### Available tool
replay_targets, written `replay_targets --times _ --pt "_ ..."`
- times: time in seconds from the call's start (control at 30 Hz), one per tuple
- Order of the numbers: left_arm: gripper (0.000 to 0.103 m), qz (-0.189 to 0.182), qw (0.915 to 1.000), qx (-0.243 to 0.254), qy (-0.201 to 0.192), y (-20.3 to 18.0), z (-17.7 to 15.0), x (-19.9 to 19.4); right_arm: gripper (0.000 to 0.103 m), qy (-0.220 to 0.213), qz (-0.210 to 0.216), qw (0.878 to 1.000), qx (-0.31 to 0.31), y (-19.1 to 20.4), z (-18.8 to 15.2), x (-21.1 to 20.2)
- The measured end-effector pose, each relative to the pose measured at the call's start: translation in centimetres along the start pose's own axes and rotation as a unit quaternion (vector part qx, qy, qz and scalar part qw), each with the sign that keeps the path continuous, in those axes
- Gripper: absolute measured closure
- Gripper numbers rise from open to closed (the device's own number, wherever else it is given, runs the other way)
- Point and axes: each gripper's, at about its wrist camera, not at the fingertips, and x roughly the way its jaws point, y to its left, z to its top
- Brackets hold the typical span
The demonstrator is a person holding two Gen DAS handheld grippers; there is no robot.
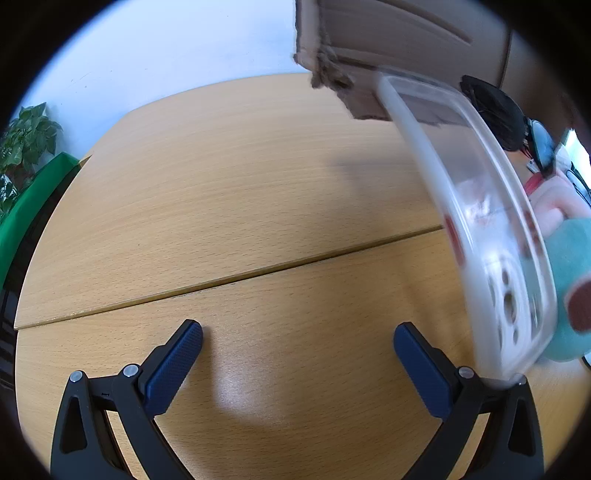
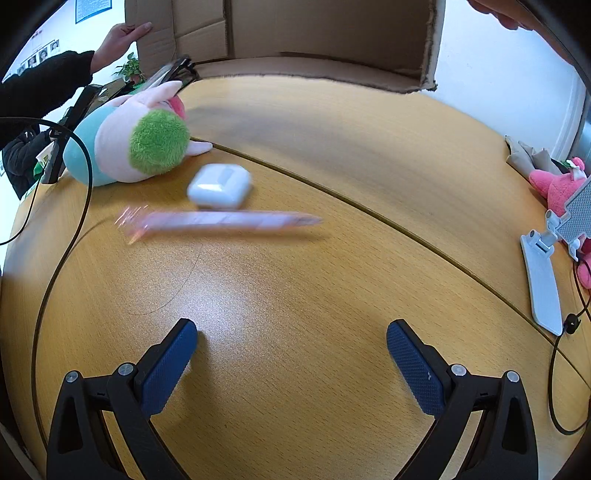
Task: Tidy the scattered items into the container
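Through the left wrist camera I saw my left gripper (image 1: 297, 345) low over the wooden tabletop (image 1: 229, 177), its blue-padded jaws spread wide with only bare wood between them. The clear plastic container (image 1: 476, 221) stood tilted just past the right finger, blurred, its lower edge touching or nearly touching that finger's black arm (I could not tell which). Behind the container, toward the tabletop's right edge, a teal and pink plush toy (image 1: 569, 295) showed through and beside the plastic. A cardboard box (image 1: 369, 44) stood at the far edge.

Through the right wrist camera my right gripper (image 2: 291, 345) sat over the near middle of the tabletop (image 2: 332, 155), jaws likewise wide apart and holding nothing. Ahead of it lay a pink pen (image 2: 221, 220), blurred, lengthwise across the view, and just beyond it, close by, a small white case (image 2: 220, 185). Farther left, near the left edge, lay the plush toy (image 2: 129, 144) with its green tuft facing me. The container was only a blurred glimpse behind the plush (hard to make out). A person's hand (image 2: 120, 40) rested on the flap of the cardboard box (image 2: 314, 33) at the far edge. A white phone stand (image 2: 543, 273) and a pink plush (image 2: 557, 184) occupied the right edge, and a black cable (image 2: 62, 258) curved along the left.
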Motion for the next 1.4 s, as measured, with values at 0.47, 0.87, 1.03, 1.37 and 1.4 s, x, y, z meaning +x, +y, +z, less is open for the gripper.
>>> replay_targets --times 0.47,0.87,1.03,1.37,1.4 --pt "0.000 0.002 1.0000 -0.003 0.000 0.8 0.1 -0.6 0.000 0.000 -0.001 1.000 0.001 0.1 -0.1 0.0" --pt "0.000 0.005 1.0000 -0.006 0.000 0.7 0.3 -0.6 0.000 0.000 -0.001 1.000 0.001 0.0 -0.2 -0.3" --pt "0.000 0.005 1.0000 -0.007 0.000 1.0 0.4 -0.8 0.000 0.000 -0.001 1.000 0.002 0.0 -0.2 -0.3" --pt "0.000 0.005 1.0000 -0.007 0.000 1.2 0.6 -1.1 0.000 0.000 -0.001 1.000 0.002 0.0 -0.2 -0.3" --pt "0.000 0.006 1.0000 -0.007 0.000 1.1 0.6 -1.1 0.000 0.000 -0.002 1.000 0.002 0.0 -0.2 -0.3"
